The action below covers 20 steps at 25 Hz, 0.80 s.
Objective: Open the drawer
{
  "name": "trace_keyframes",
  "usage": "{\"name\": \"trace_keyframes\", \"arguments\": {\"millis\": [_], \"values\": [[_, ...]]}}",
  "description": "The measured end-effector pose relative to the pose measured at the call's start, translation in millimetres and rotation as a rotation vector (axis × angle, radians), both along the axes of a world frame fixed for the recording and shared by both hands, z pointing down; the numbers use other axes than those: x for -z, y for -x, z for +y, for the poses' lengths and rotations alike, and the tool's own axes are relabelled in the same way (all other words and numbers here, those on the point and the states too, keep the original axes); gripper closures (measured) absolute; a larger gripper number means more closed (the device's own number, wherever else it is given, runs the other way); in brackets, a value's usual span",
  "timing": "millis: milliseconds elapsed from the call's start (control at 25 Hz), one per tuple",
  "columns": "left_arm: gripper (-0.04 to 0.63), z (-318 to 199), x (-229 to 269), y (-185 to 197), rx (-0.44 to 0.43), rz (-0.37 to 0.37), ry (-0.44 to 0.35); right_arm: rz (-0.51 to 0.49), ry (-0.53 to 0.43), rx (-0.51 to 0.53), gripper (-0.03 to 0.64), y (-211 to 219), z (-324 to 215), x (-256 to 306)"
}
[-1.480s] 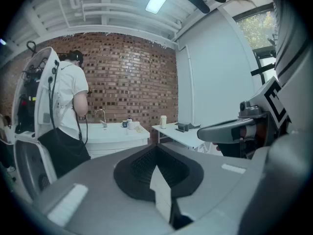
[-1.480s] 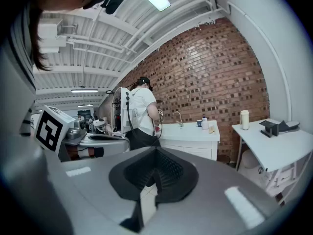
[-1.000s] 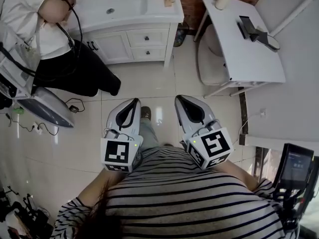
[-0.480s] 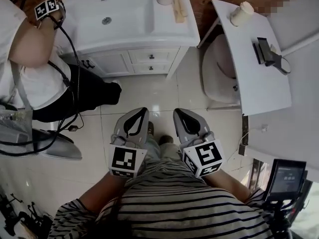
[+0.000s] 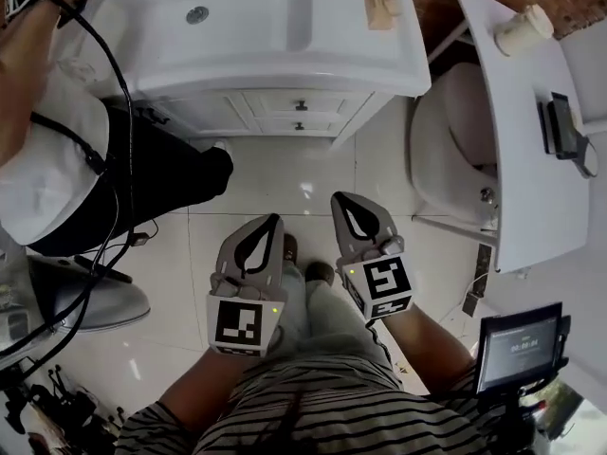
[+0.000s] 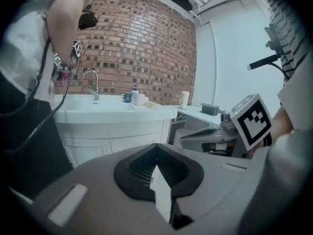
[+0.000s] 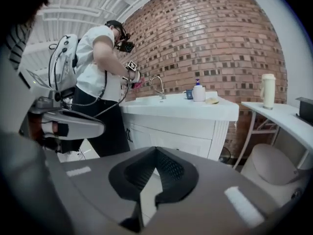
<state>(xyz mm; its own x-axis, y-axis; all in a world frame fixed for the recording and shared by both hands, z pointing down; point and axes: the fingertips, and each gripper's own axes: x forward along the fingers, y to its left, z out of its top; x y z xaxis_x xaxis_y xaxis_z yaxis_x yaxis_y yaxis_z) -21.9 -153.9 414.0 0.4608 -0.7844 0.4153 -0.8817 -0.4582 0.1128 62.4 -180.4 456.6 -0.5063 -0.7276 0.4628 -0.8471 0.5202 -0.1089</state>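
Observation:
The white sink vanity (image 5: 285, 64) stands ahead of me. On its front are two small drawers, an upper one (image 5: 300, 105) and a lower one (image 5: 299, 126), each with a dark knob; both look closed. My left gripper (image 5: 274, 218) and right gripper (image 5: 338, 197) are held side by side over the tiled floor, short of the vanity, pointing at it. Both are shut and hold nothing. The vanity front also fills the left gripper view (image 6: 117, 140) beyond the left gripper (image 6: 156, 146), and the right gripper view (image 7: 183, 142) beyond the right gripper (image 7: 156, 149).
Another person (image 5: 142, 164) in a white top and black trousers stands at the vanity's left side. A white side table (image 5: 531, 150) with a cup (image 5: 524, 28) and a stool (image 5: 455, 154) are at the right. A screen on a stand (image 5: 517, 349) is near my right elbow.
The vanity has come closer and larger in the head view. Both grippers have moved forward toward it and lower, still side by side and shut.

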Motion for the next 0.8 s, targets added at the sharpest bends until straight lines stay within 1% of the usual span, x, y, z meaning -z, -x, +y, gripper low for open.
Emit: {"name": "trace_keyframes", "arguments": {"millis": [120,240,400,640,680,720,800], "values": [[0.58,-21.0,-43.2,1.3,0.026,0.034,0.025,0.04,-0.036,-0.001,0.615,4.8,-39.8,-48.3],[0.58,-40.4,-84.8,8.3,0.053,0.046,0.03,0.114,-0.073,-0.035,0.615,10.1,-77.4,-94.8],[0.58,-61.4,-122.8,23.0,0.07,0.035,0.021,0.153,-0.093,-0.07,0.615,25.2,-125.3,-138.6],[0.58,-71.8,-153.7,47.5,0.052,-0.005,0.022,0.242,-0.147,-0.087,0.615,45.0,-178.3,-177.1],[0.58,-71.7,-158.4,51.6,0.062,0.002,0.031,0.247,-0.148,-0.087,0.571,47.9,-183.0,-182.2],[0.58,-71.2,-162.4,55.5,0.076,0.016,0.043,0.252,-0.145,-0.087,0.456,50.2,-186.6,-187.3],[0.58,-70.8,-167.6,61.8,0.097,0.04,0.059,0.271,-0.14,-0.1,0.443,51.8,-193.4,-196.8]]}}
